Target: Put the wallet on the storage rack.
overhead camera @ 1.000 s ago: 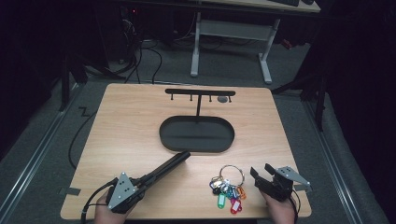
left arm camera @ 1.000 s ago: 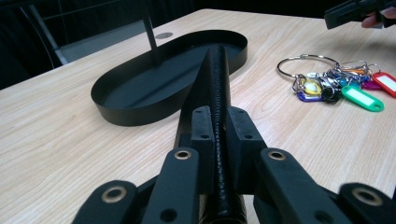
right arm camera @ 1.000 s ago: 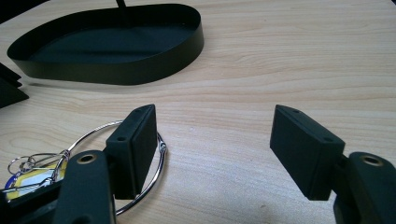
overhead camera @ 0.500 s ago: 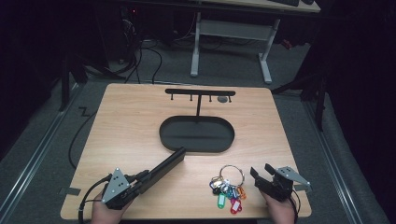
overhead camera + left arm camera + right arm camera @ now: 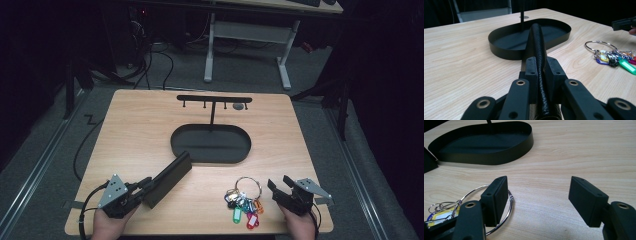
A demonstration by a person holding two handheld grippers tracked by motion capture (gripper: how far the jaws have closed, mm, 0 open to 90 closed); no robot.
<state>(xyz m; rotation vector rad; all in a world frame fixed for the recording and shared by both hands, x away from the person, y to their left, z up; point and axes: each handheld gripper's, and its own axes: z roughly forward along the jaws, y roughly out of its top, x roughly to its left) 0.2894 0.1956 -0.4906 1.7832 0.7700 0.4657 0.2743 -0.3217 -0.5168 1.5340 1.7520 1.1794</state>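
Two grippers, one loaded: steering the wallet toward the tray

Left gripper (image 5: 142, 190) is clamped on a flat black textured-leather wallet (image 5: 167, 178), pinching its near end so the rest juts out over the light wooden table (image 5: 135, 135). In the left gripper view the wallet stands on edge between the jaws, and its far end reaches the near rim of the black oval metal tray (image 5: 506, 51). From above, that end sits just beside the tray's near-left corner, not yet over the floor of the tray.

The step in hand looks like setting the wallet into the tray. To do it well, I would lift the far end clear of the rim before going forward, since a low approach could push the tray or catch on its wall. The grip is at one end only, so the wallet may droop or swing; a slow, level carry suits it. Steer clear of the thin black post (image 5: 212, 114) rising from the tray's back, and let go only once the wallet lies flat inside.

Right gripper (image 5: 281, 189) rests near the table's front right with its jaws apart and nothing between them, beside a bunch of keys with coloured plastic tags on a large steel ring (image 5: 243, 200).
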